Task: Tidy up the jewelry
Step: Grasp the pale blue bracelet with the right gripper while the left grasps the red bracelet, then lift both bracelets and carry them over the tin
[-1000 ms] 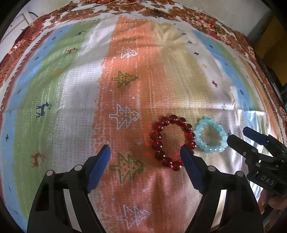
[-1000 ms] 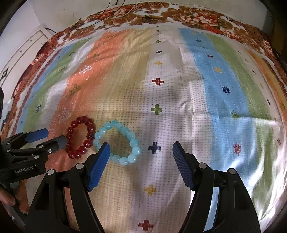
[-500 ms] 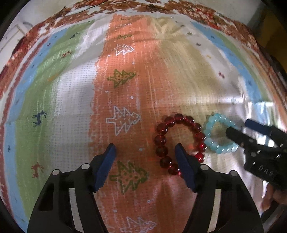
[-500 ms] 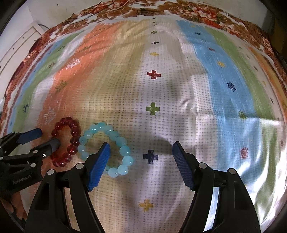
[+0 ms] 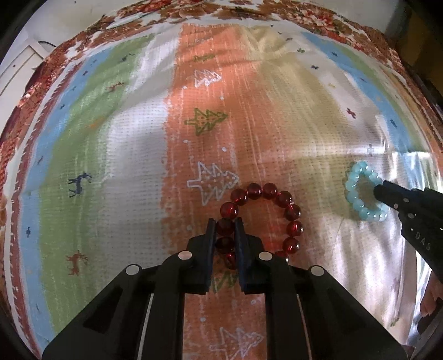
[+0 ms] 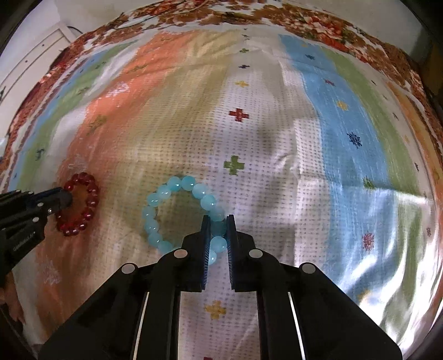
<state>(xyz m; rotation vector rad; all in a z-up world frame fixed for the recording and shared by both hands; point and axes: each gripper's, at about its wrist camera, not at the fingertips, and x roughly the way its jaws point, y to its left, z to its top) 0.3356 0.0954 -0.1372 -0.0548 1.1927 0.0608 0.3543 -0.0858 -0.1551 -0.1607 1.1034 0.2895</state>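
Note:
A red bead bracelet (image 5: 277, 210) lies on the striped cloth. My left gripper (image 5: 224, 225) is shut on its near-left beads. A light blue bead bracelet (image 6: 177, 199) lies to its right. My right gripper (image 6: 217, 225) is shut on that bracelet's near-right beads. In the left wrist view the blue bracelet (image 5: 357, 193) sits at the right with the right gripper's tip on it. In the right wrist view the red bracelet (image 6: 85, 205) sits at the left with the left gripper's tip on it. The two bracelets lie apart.
The colourful striped cloth (image 5: 138, 155) with tree and reindeer prints covers the whole surface, with a floral border (image 6: 249, 16) at the far edge. A white cabinet (image 6: 33, 55) stands past the far left corner. A hand shows at the right edge (image 5: 432, 299).
Both grippers moved forward and closed, each onto its own bracelet. The bracelets, which lay touching, now lie apart.

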